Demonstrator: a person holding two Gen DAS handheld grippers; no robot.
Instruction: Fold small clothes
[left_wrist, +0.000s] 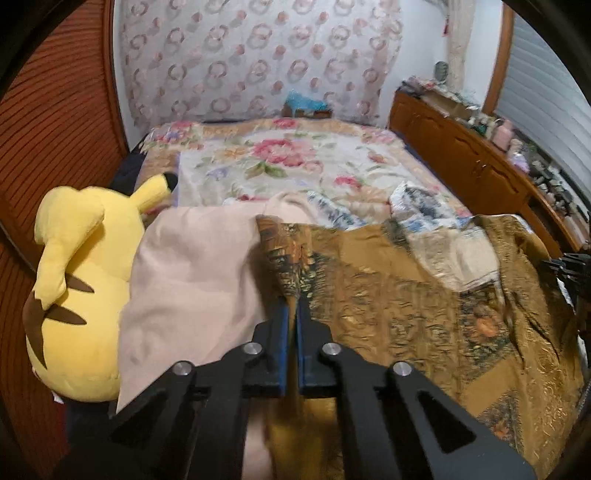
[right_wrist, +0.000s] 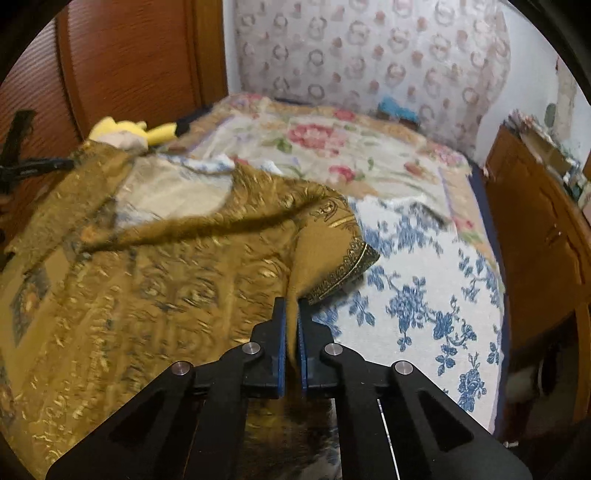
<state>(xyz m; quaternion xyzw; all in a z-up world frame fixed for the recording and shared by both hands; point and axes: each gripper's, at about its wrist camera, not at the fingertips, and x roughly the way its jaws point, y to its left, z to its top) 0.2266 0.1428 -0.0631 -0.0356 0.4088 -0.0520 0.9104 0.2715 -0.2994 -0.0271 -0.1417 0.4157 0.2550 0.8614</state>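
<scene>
The mustard-gold patterned brocade garment (right_wrist: 155, 295) is spread across the bed (left_wrist: 295, 155) – no fold is completed yet. Its two near edges are clamped: one by the left gripper (left_wrist: 291, 301), one by the right gripper (right_wrist: 291, 304), fingers together on cloth. The beige cloth (left_wrist: 192, 266) and yellow plush toy (left_wrist: 81, 258) crowd the left side.

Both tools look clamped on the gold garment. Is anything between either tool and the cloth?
No. The left tool and right tool are each shut directly on the gold patterned garment, fabric pinched between their pads. The yellow plush toy lies aside, left.
</scene>
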